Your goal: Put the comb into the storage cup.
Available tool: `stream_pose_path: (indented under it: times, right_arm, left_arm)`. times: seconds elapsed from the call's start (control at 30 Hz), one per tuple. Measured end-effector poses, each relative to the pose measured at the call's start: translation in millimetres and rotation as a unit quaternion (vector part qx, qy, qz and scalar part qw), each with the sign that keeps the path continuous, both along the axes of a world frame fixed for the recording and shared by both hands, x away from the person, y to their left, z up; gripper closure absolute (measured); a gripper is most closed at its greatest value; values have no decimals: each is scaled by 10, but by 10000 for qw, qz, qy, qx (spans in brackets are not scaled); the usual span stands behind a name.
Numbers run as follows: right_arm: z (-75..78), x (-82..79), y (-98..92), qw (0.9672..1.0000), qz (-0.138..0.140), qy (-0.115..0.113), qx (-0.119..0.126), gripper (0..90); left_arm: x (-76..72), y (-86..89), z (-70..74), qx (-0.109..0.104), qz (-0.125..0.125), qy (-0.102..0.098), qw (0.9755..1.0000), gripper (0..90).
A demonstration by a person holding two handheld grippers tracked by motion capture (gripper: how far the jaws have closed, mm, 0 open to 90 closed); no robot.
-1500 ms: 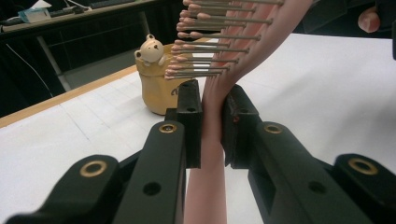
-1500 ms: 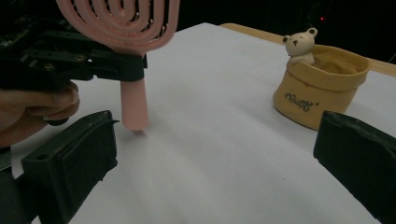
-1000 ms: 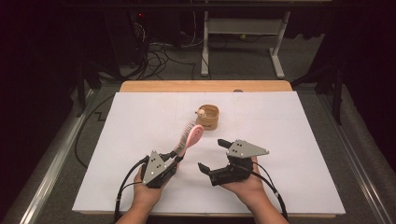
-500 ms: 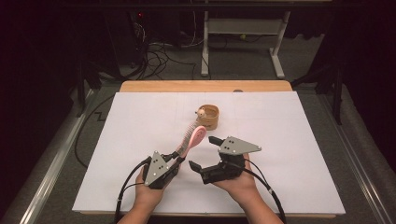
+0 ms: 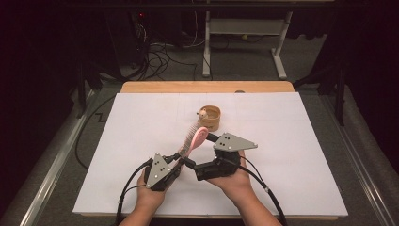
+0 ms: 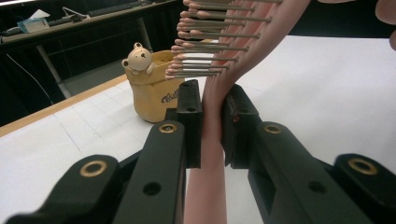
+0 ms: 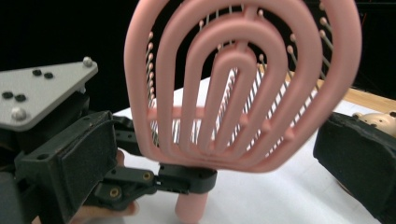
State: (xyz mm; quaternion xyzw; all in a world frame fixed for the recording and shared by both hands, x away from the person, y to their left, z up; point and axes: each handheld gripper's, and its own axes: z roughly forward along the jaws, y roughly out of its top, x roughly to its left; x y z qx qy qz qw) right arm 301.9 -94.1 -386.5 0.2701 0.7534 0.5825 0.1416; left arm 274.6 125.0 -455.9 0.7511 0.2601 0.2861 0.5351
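1. High view: left gripper (image 5: 181,159) pinches the brush (image 5: 195,140) by its handle. The head tilts up and away, above the jaws, with the bristles on the far-left side. That grip leaves the whole head free for the other hand.
2. High view: right gripper (image 5: 210,151) sits just beside the head, with one jaw tip near its rim. The jaws look spread. The cup (image 5: 210,117) stands beyond both grippers, apart from the brush, on the white sheet (image 5: 301,155).
3. Left gripper view: the pads (image 6: 190,123) press on the handle from both sides, just below where it widens into the head. The bristles (image 6: 210,51) stick out left, above the jaws. The cup (image 6: 152,91), with a bear figure (image 6: 137,58) on its rim, stands past the left jaw, clear of the brush.
4. Right gripper view: the jaws are spread wide, one on each side of the head (image 7: 243,88), and neither pad touches it. The back of the head faces the camera and the bristles point away. The left gripper (image 7: 187,179) clamps the handle below.
5. Judgement: this looks like a handover or regrip. The right jaws bracket the head edge-on, so closing would catch both rims. The head is wide, so there is little margin.
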Motion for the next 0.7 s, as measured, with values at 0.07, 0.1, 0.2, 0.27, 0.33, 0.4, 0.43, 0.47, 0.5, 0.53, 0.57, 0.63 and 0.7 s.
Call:
stream_pose_path:
  times: [0.07, 0.1, 0.2, 0.27, 0.33, 0.4, 0.43, 0.47, 0.5, 0.53, 0.57, 0.63, 0.7]
  right_arm:
    - [4, 7, 7, 10000, -15, 2, 5, 5]
    - [7, 18, 22, 10000, -16, 37, 34, 8]
    - [4, 25, 30, 10000, 4, 30, 61, 21]
    - [-3, 34, 34, 9999, -7, 68, 101, 37]
    - [-7, 42, 35, 9999, -21, 75, 117, 60]
    - [-5, 49, 32, 9998, -35, 104, 180, 103]
    - [-7, 49, 35, 9997, -47, 117, 190, 114]
    - [-10, 52, 39, 9997, -40, 125, 196, 123]
    - [-13, 53, 43, 9997, -40, 139, 210, 135]
    - [-13, 53, 43, 9997, -40, 139, 210, 135]
    - [-16, 51, 42, 9995, -66, 154, 258, 160]
    - [-19, 49, 45, 9994, -86, 158, 284, 166]
    - [-18, 48, 46, 9994, -85, 166, 305, 173]
  left_arm:
    - [-3, -3, -1, 11, -3, -2, 10000, 801]
    - [-7, -4, -1, 23, -12, -5, 10000, 801]
    - [-10, -3, 2, 13, -14, -17, 10000, 801]
    - [-14, 0, 4, 16, -7, -23, 10000, 801]
    - [-14, 4, 4, 2, 0, -13, 10000, 801]
    - [-13, 5, 0, 5, 33, -19, 10000, 801]
    - [-12, 6, 0, 8, 39, -16, 10000, 801]
    - [-12, 6, 0, 8, 39, -16, 10000, 801]
    - [-12, 9, 1, 9, 58, -26, 10000, 800]
    - [-12, 9, 1, 9, 58, -26, 10000, 801]
    - [-13, 15, 3, 5, 82, -35, 10000, 801]
    - [-13, 16, 2, -2, 90, -39, 10000, 801]
    - [-13, 16, 2, -1, 90, -39, 10000, 801]
